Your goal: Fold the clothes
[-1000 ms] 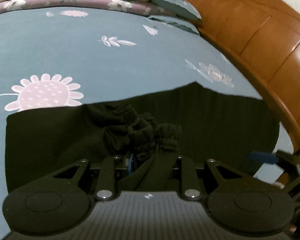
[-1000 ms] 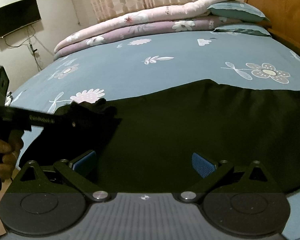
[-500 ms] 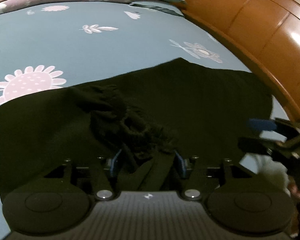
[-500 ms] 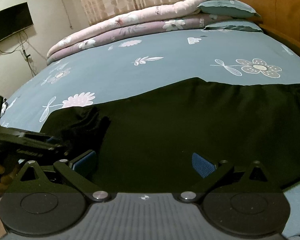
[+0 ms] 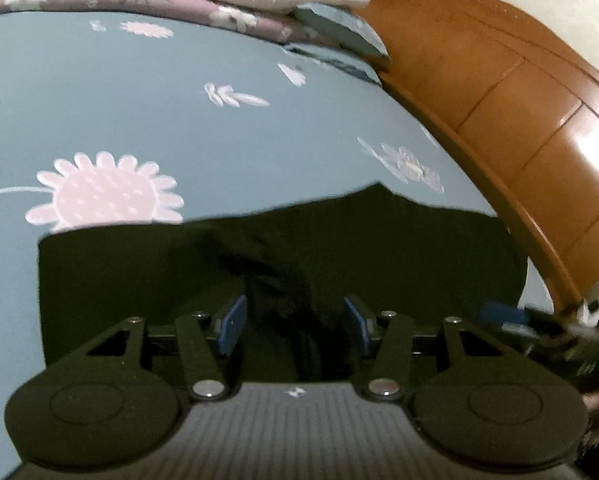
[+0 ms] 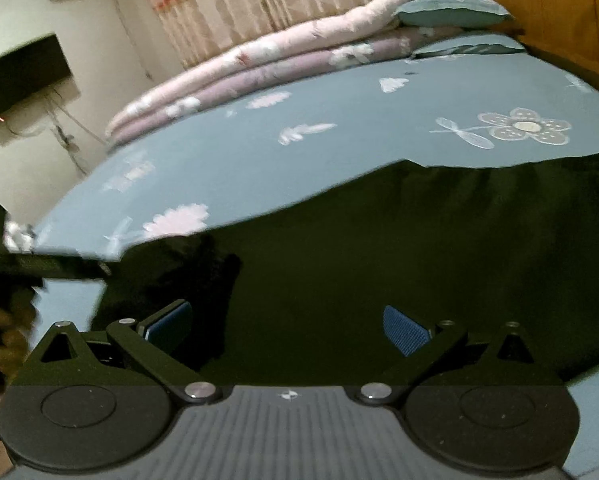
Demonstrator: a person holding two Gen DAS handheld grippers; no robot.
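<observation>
A flat black garment (image 5: 379, 248) lies spread across a blue-grey bedsheet printed with pale pink flowers (image 5: 179, 120), its far edge rising to a small peak and its right side reaching toward the curved orange-brown wooden headboard (image 5: 499, 112). The left gripper (image 5: 295, 324) hangs low over the garment's near edge with its blue-padded fingers parted; a bunched fold of the dark cloth sits between them, and whether the pads touch it cannot be told. The right gripper (image 6: 287, 328) is spread wide over the middle of the garment (image 6: 399, 260), nothing caught between its fingers. At the far side of the bed, rolled pink and lilac floral quilts (image 6: 279, 60) are stacked beside a blue-grey pillow (image 6: 451, 10), with patterned curtains (image 6: 239, 4) behind and a dark wall-mounted screen (image 6: 23, 72) on the left wall
</observation>
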